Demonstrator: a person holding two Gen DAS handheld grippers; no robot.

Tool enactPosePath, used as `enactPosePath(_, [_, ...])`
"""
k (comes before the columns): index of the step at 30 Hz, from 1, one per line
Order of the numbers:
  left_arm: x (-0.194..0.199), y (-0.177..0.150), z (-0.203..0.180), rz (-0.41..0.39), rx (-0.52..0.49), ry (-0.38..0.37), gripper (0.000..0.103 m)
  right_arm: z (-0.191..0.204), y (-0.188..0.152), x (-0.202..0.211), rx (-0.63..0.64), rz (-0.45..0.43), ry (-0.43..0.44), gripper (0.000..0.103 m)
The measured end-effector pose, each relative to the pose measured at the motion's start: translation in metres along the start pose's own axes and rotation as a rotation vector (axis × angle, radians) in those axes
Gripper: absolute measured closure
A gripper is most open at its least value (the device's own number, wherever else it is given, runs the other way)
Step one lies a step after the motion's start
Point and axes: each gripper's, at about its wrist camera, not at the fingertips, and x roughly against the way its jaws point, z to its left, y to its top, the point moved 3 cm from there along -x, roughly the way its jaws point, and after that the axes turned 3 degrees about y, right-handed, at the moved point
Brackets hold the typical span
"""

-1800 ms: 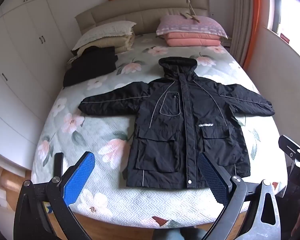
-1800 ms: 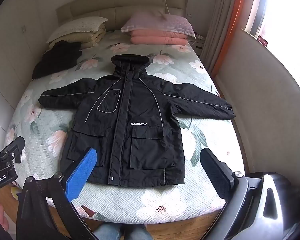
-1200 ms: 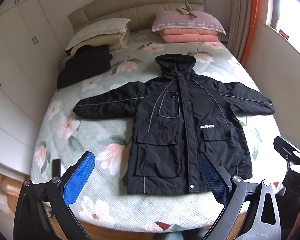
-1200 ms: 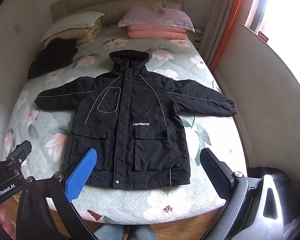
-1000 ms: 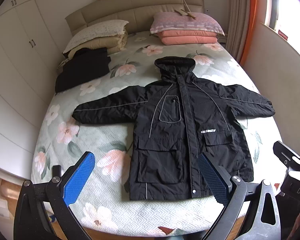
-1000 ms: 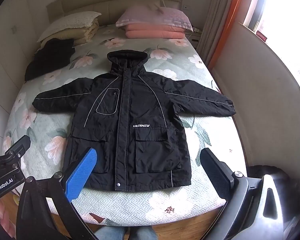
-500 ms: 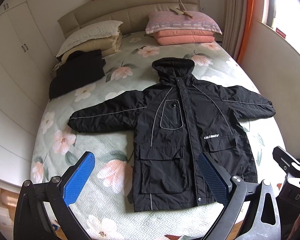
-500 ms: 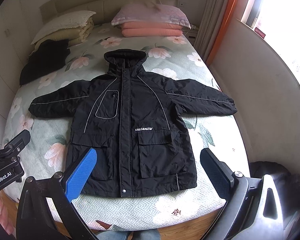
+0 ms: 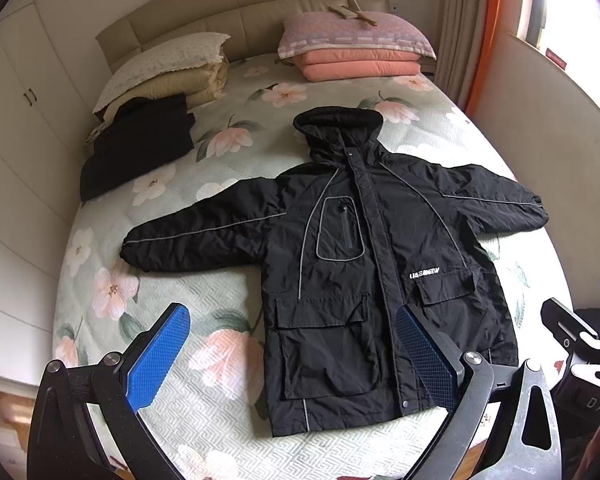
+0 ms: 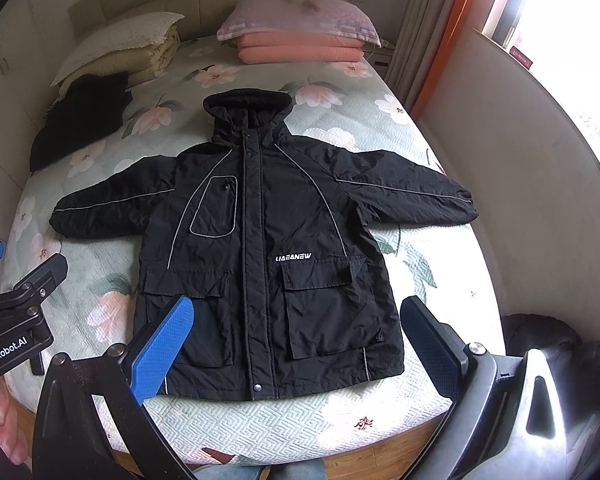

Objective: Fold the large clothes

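My two grippers above the foot of the bed point(image 9: 236, 432). The black hooded jacket point(image 10: 268, 248) lay flat and face up on the flowered bedspread, zipped, hood toward the headboard, both sleeves spread outward, hem near the foot edge. My left gripper point(image 9: 288, 356) and right gripper point(image 10: 296, 344) each had their fingers spread wide, holding nothing and clear of the cloth. Compared with the views of about two seconds earlier, the jacket filled more of both frames and its hem sat nearer my fingers, while the garment itself had not shifted or creased; I had only advanced both grippers toward it. Folding had therefore not begun. I judged the next step to be a sleeve fold, the left sleeve point(image 9: 204, 236) and right sleeve point(image 10: 412, 196) each lying on its own gripper's side. A folded dark garment point(image 9: 136, 144) and stacked pillows point(image 9: 356, 48) lay well apart, near the headboard.
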Motion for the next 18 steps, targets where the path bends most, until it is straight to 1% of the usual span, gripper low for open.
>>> enactPosePath(9, [-0.021, 0.005, 0.013, 0.036, 0.006, -0.022, 0.0, 0.007, 0.003, -0.01, -0.01, 0.015, -0.017, 0.0])
enactPosePath(18, [-0.025, 0.006, 0.007, 0.044, -0.022, -0.038, 0.0, 0.006, 0.0, -0.013, -0.025, 0.033, -0.035, 0.0])
